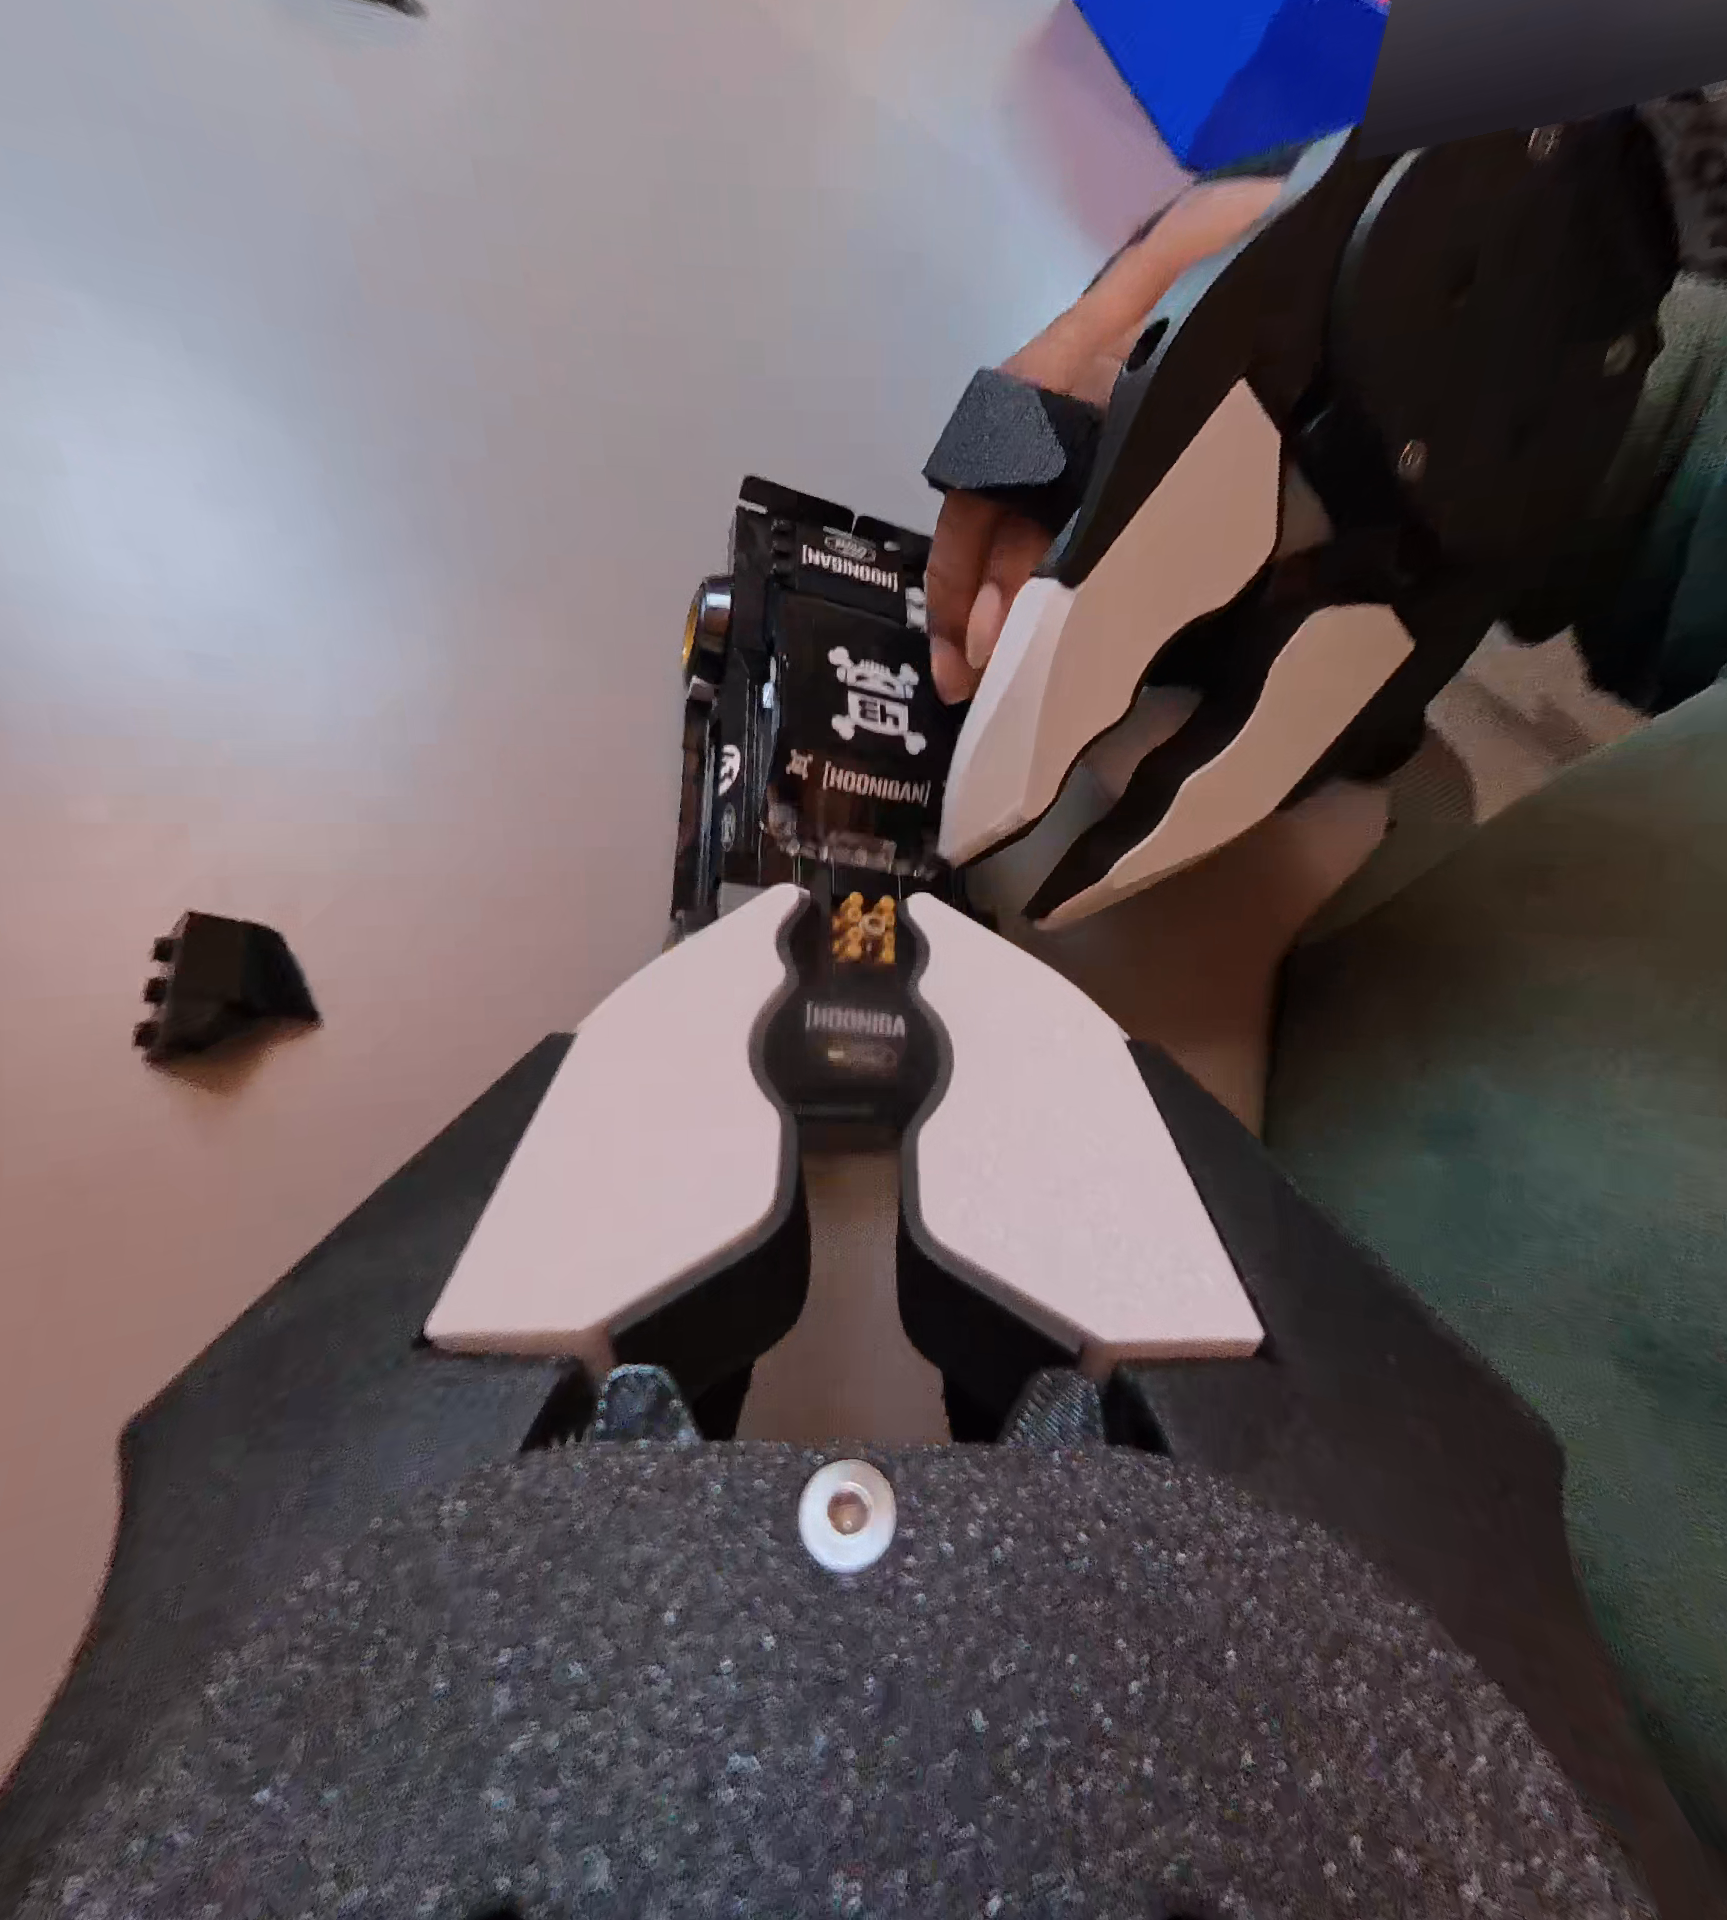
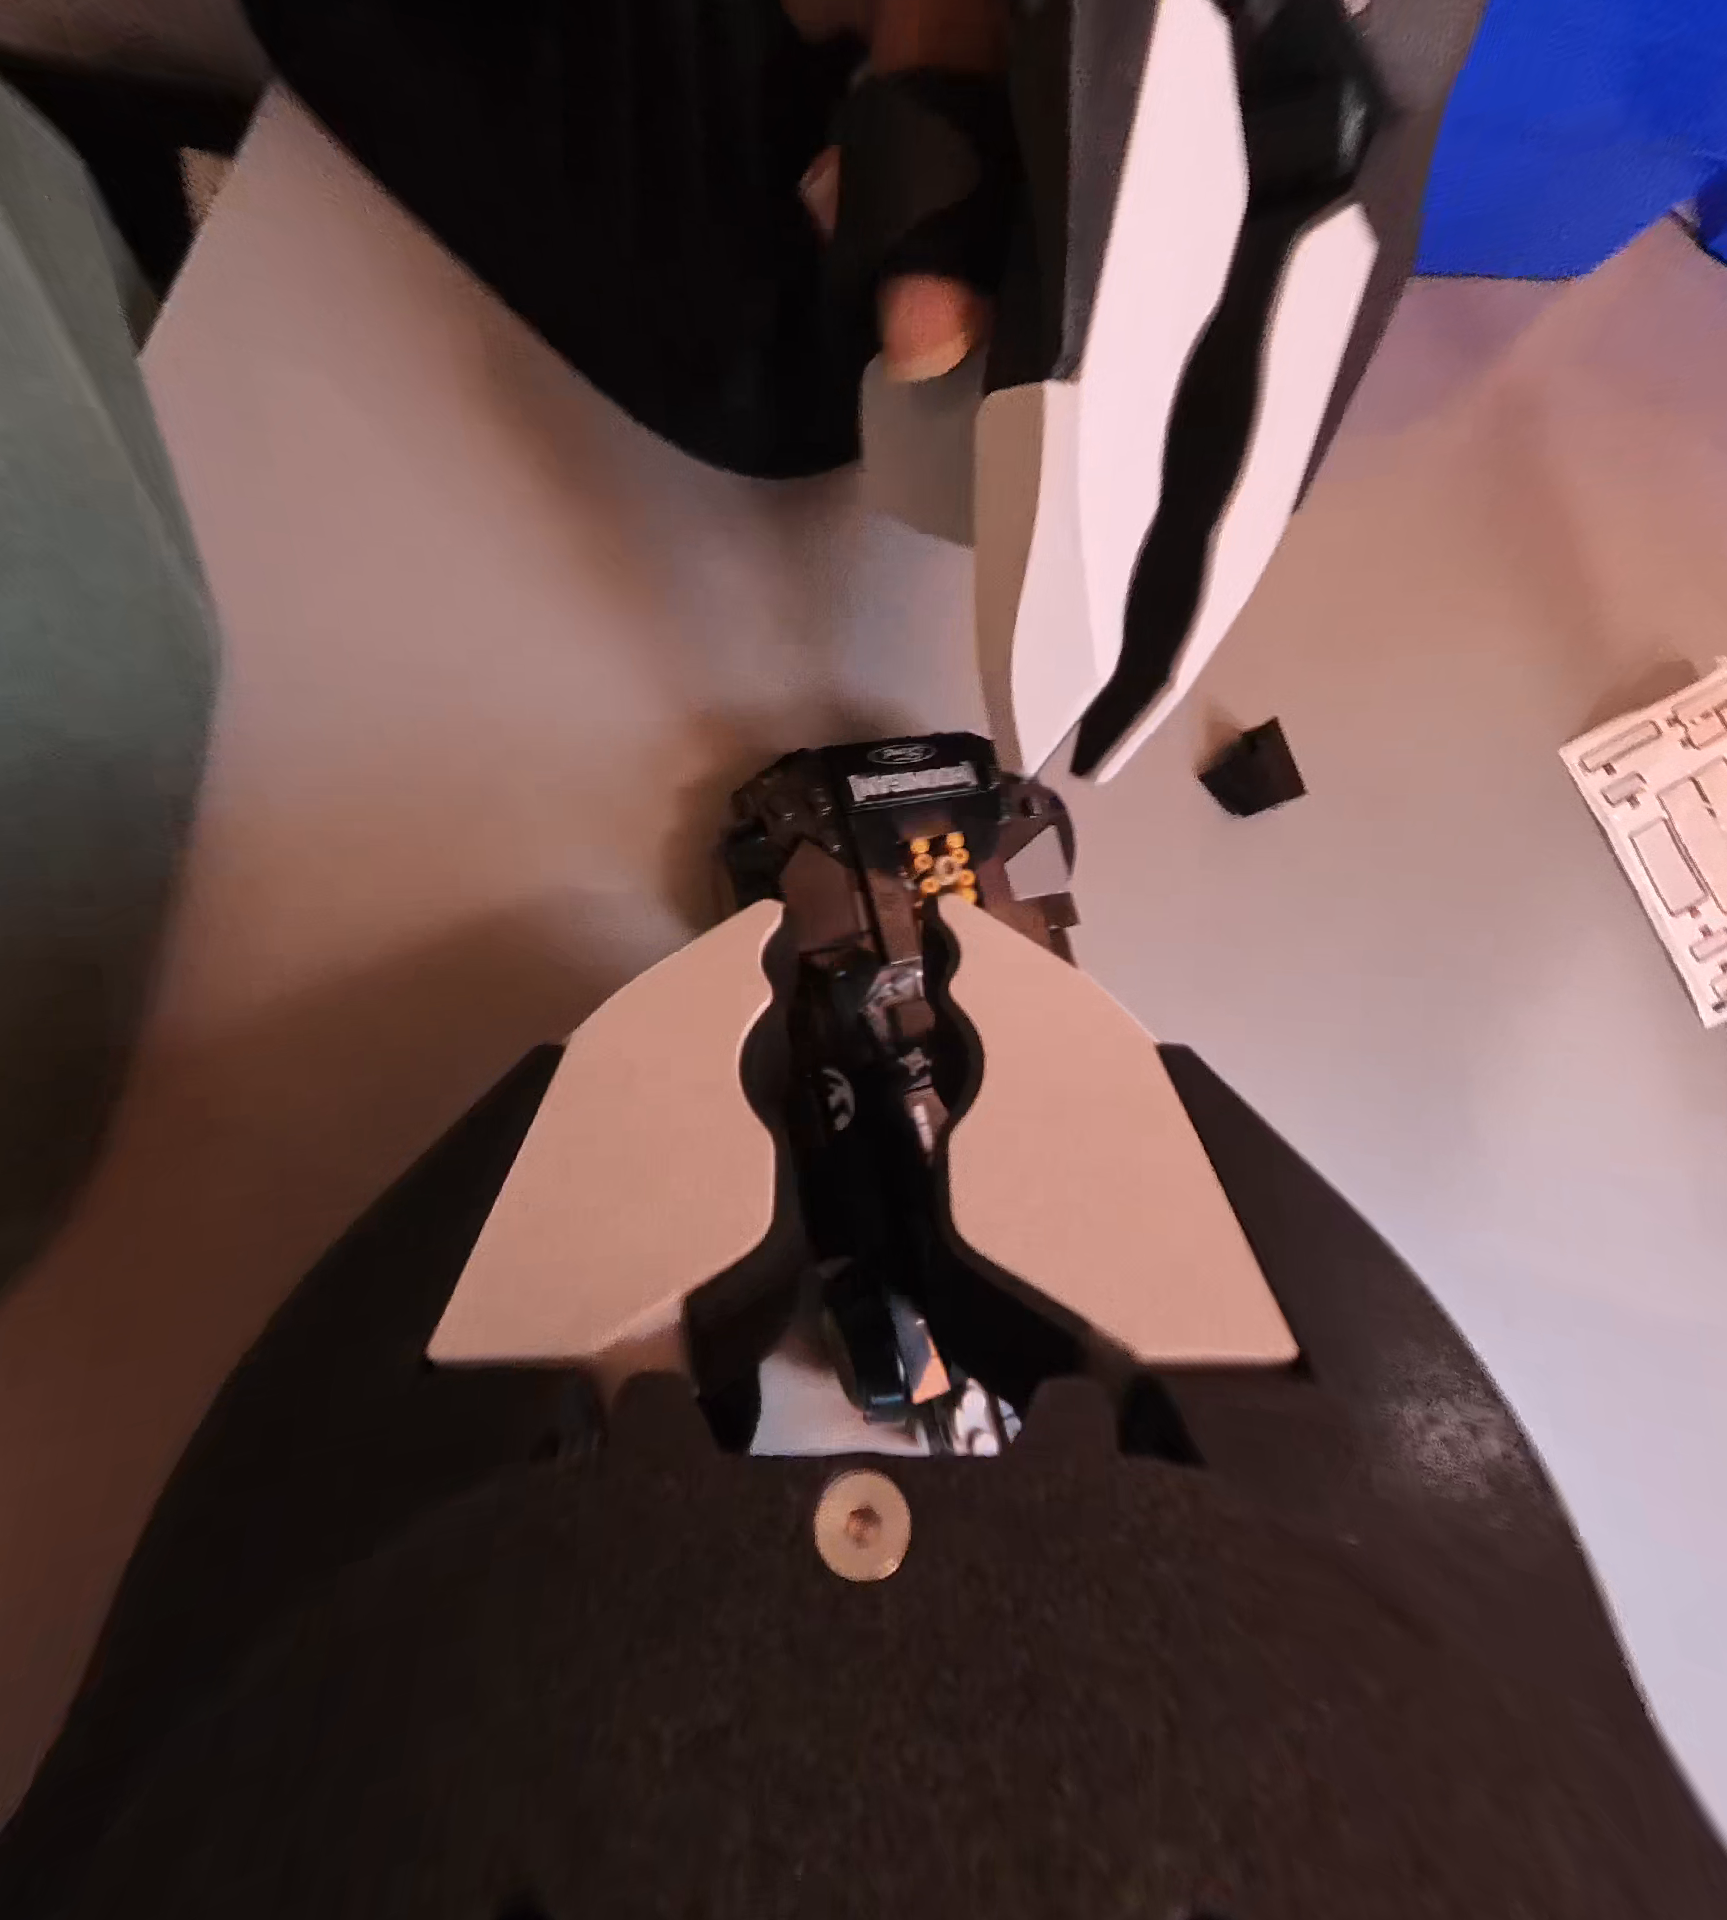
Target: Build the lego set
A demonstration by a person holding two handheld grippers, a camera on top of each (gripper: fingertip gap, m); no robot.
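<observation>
We have the black lego car on the pale desk, lying lengthwise along the right claw, and much of its body runs back between that claw's two white fingers. From the right wrist view the fingers sit close along the car's flanks, so we judge the right claw closed on it, though the actual contact is hidden under the pads. In the left wrist view the left claw has its tips drawn close around the car's end, where gold studs show in the narrow gap; it looks clamped on that end, yet from the other camera its tips seem just beside the car, so we cannot tell if it truly grips. A loose black sloped piece lies apart on the desk, and a sticker sheet lies off to the side. To do this step well, we should keep the right claw steadying the body, let the left claw work only the end section, press straight along the studs rather than twisting, and keep the car flat on the desk so nothing pops loose.
</observation>
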